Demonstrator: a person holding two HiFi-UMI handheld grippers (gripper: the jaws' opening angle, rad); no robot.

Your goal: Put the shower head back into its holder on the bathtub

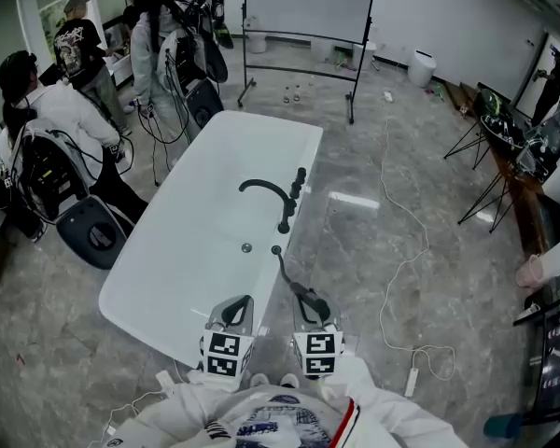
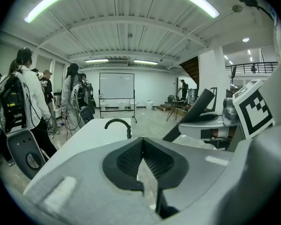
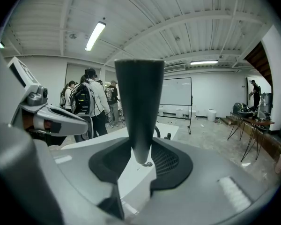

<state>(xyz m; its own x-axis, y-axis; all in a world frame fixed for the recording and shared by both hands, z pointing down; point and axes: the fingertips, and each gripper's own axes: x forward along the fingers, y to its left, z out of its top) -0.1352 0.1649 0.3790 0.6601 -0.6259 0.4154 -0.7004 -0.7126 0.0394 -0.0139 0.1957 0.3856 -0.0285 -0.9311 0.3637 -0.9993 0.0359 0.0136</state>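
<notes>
White jacket [image 1: 392,416]; red trim [image 1: 345,416]

My left gripper [image 1: 236,312] and right gripper [image 1: 311,314] are pale grey with black, cross-ribbed pads [image 2: 126,161], and each carries a cube [image 1: 223,353] of black-and-white square markers at the bottom centre of the head view. The shower head [image 3: 138,102] is plain matte black, as is the faucet [image 1: 273,194] on the glossy white bathtub [image 1: 196,213] mid-frame. The floor [image 1: 383,185] is grey with cloudy marble veining, crossed at the right by a white cable [image 1: 393,278].
</notes>
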